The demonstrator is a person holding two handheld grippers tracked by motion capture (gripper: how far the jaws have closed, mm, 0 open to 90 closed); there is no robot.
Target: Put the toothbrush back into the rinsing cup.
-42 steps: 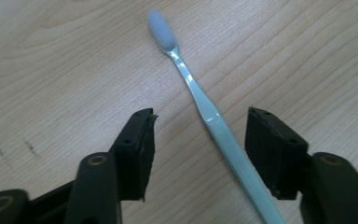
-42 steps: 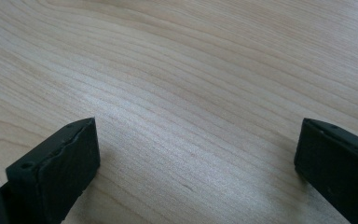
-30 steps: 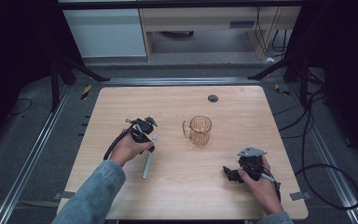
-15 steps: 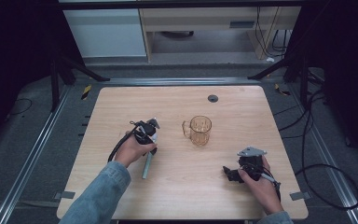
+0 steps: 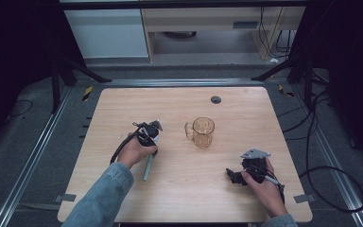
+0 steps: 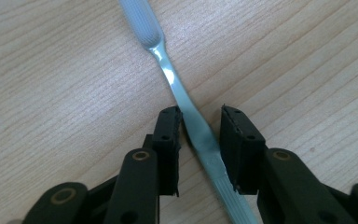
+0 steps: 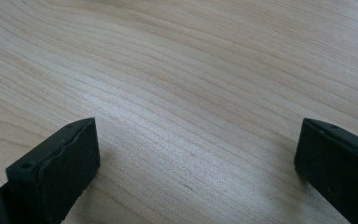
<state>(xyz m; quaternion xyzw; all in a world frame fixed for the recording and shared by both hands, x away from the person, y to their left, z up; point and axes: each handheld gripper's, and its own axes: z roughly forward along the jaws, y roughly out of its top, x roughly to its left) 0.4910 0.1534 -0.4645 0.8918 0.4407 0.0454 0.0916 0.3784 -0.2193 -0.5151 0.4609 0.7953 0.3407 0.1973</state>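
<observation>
Two grippers were on the table (image 5: pixel 123 109), only one busy. L gripper (image 5: pixel 147 137) sat low over a pale grey-green tool (image 6: pixel 186 112), prob. a spatula or stirrer w/ ribbed ends, lying flat on the wood. In the left gripper view its jaws straddled the thin flat neck of the tool (image 5: pixel 148 166), narrow gap, one pad at or v. near the edge, the other a bit off; grip not closed yet, as far as I could tell. The tool lay left of the mug (image 5: pixel 202 132), well apart from it, its free end pointing toward the person. Mug was upright, amber, see-through, handle to its left, looked empty.

R gripper (image 5: pixel 234 175) rested near the right front corner, jaws wide, nothing btwn them but bare wood in the right gripper view.

Step in hand, by my read: pick-up of the tool, at the closing stage. Next move needs jaws squeezed square on the neck, not skewed, since the neck is thin and slick and could twist or slip out; then a level lift. Likely dest. is the mug, but that's a guess.
</observation>
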